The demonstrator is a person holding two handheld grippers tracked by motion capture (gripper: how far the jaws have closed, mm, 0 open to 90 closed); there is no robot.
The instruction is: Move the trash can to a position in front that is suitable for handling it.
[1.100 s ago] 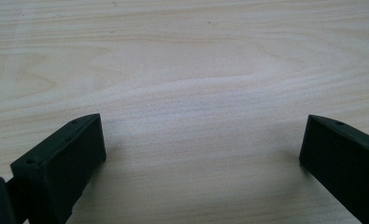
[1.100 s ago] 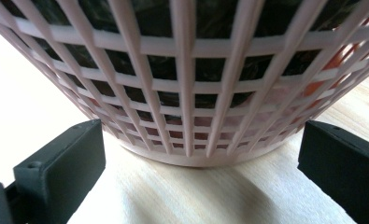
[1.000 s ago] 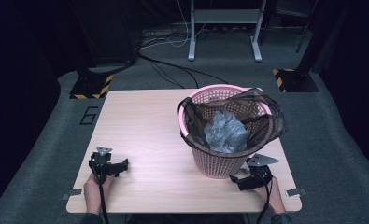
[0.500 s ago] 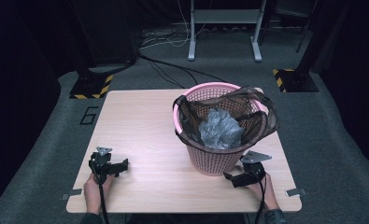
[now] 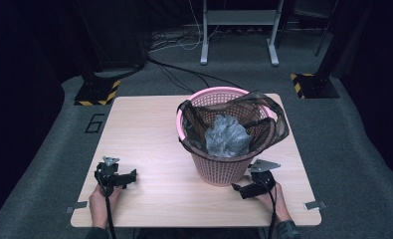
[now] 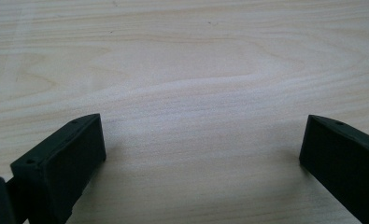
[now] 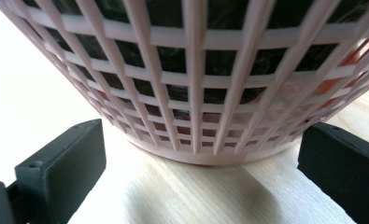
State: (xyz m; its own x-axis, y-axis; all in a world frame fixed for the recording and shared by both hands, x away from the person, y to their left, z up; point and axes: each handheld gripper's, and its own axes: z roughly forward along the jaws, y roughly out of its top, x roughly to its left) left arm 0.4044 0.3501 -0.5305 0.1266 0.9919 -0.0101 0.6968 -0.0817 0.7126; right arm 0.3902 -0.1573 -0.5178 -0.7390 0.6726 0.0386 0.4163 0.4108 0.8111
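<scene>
Pink basket (image 5: 223, 149) upright at about two o'clock from table (image 5: 144, 129) centre, dark bag (image 5: 263, 124) draped over its rim, crumpled grey plastic (image 5: 227, 137) inside. Right gripper (image 5: 241, 189) at five o'clock, jaws spread wide, empty, just short of the basket's base. Left gripper (image 5: 130, 175) at seven o'clock, released too, over bare wood. Plenty of free tabletop from nine to twelve. Dark carpet and stand legs (image 5: 236, 30) beyond.

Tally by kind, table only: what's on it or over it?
Pink basket: 1
Dark bag lining it: 1
Crumpled grey wad inside: 1
Grippers: 2, left gripper and right gripper
Total: 5
</scene>
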